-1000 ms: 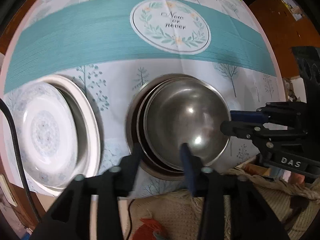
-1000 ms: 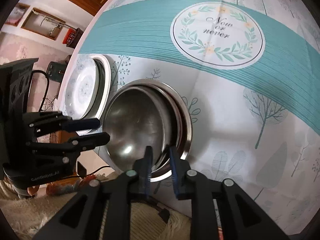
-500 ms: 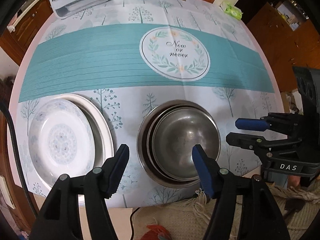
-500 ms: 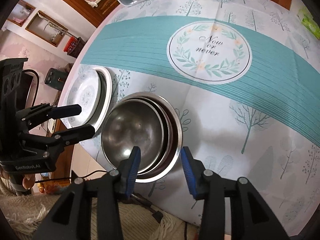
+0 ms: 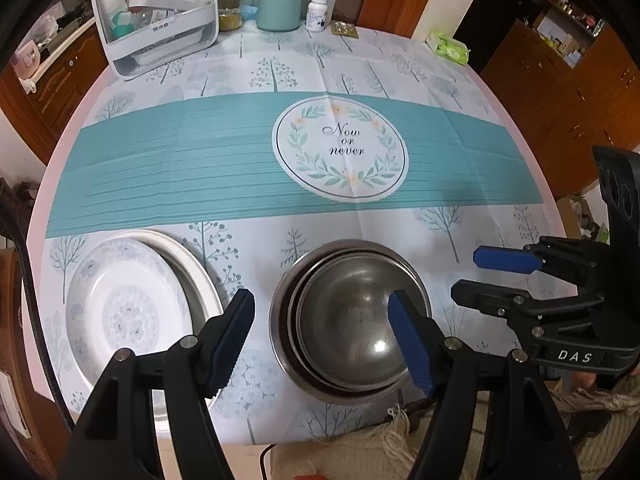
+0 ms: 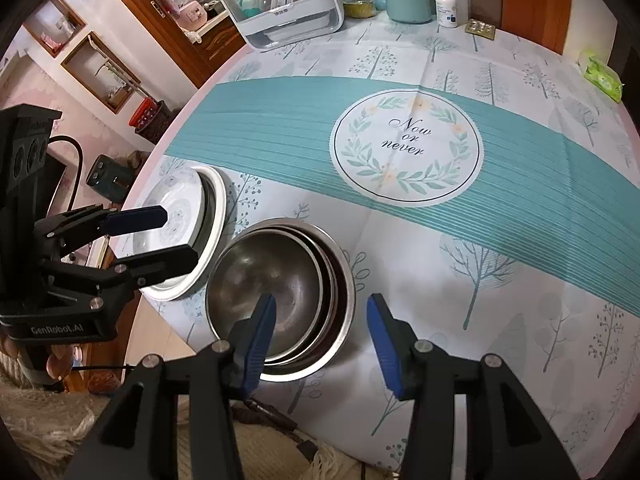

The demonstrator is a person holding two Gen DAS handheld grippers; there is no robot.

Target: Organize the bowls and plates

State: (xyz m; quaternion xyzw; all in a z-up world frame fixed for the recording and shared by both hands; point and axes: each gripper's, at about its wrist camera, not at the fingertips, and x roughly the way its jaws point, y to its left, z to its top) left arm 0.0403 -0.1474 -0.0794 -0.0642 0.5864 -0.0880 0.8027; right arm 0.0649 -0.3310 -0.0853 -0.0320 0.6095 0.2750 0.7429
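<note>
Three nested steel bowls (image 5: 348,320) (image 6: 280,292) sit on the tablecloth near the front edge. To their left a patterned white plate (image 5: 128,312) (image 6: 180,196) lies tilted on a larger plate. My left gripper (image 5: 320,312) (image 6: 176,234) hovers above the bowls' left side, jaws opening, gripping nothing. My right gripper (image 6: 320,304) (image 5: 466,276) hangs over the bowls' right rim, jaws also opening, and its pads touch nothing.
A white dish box (image 5: 156,24), a teal jar (image 5: 278,6), a white bottle (image 5: 318,12) and a green packet (image 5: 448,46) stand along the far edge of the round table. Knitted fabric (image 5: 360,452) lies below the near edge.
Both grippers have let go of the top bowl's rim, opened and risen. The top bowl, tilted before, now rests nested in the stack.
</note>
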